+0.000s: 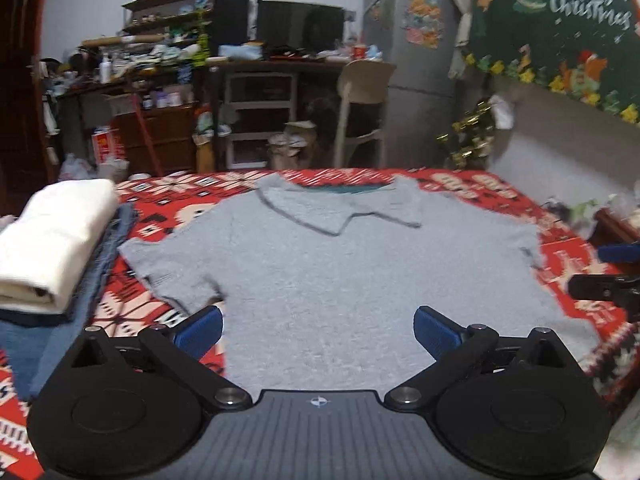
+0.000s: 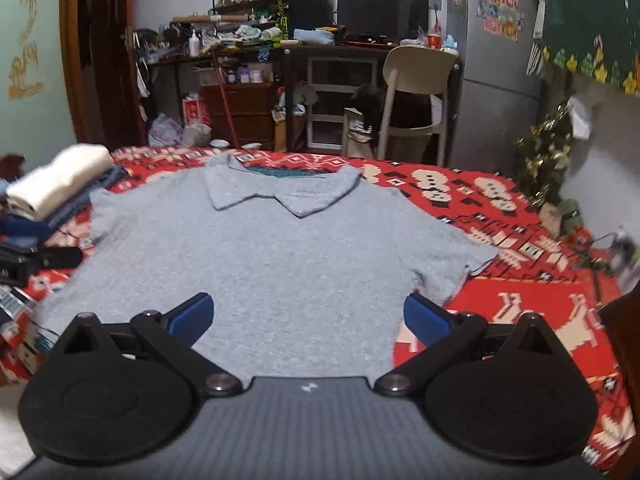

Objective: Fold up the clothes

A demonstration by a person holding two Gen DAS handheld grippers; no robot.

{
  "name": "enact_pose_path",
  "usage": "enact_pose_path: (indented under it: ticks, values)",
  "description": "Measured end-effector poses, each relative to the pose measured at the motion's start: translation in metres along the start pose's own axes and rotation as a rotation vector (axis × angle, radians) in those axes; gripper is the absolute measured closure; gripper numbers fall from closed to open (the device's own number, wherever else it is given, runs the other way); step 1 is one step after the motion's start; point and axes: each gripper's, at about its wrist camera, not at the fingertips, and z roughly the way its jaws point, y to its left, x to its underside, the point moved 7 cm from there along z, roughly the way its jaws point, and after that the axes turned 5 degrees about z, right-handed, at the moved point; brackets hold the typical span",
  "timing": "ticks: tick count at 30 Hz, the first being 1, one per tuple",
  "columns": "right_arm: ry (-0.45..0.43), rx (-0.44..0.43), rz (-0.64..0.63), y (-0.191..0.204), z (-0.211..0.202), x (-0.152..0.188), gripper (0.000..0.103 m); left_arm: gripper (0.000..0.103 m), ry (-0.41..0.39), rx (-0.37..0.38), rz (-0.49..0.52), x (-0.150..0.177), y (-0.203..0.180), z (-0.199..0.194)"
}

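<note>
The grey short-sleeved polo shirt (image 1: pixel 340 272) lies flat on the red patterned blanket (image 2: pixel 520 312), collar at twelve o'clock (long axis straight ahead). Left gripper (image 1: pixel 318 330) and right gripper (image 2: pixel 306 316) hover released, empty, over its near hem.

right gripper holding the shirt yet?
No. The right gripper is open above the gray shirt, which lies flat and unfolded on the red blanket.

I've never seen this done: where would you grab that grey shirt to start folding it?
Probably by a sleeve edge: the shirt lies flat, collar away, sleeves spread sideways. The open right gripper could come in from the right at the sleeve and pinch its free hem.
</note>
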Motion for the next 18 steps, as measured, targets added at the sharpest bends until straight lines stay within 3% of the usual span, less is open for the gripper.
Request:
enact_pose_path:
  ticks: [4,11,18]
  values:
    - [0.019,0.027,-0.049,0.008,0.007,0.005,0.001,0.0,0.046,0.01,-0.009,0.004,-0.002,0.009]
    - [0.122,-0.02,0.026,0.023,0.046,0.025,0.001,0.0,0.144,0.049,-0.04,0.02,-0.016,0.038]
    - [0.165,0.02,0.033,0.022,0.064,0.046,0.001,0.0,0.217,-0.011,0.004,0.046,-0.018,0.05]
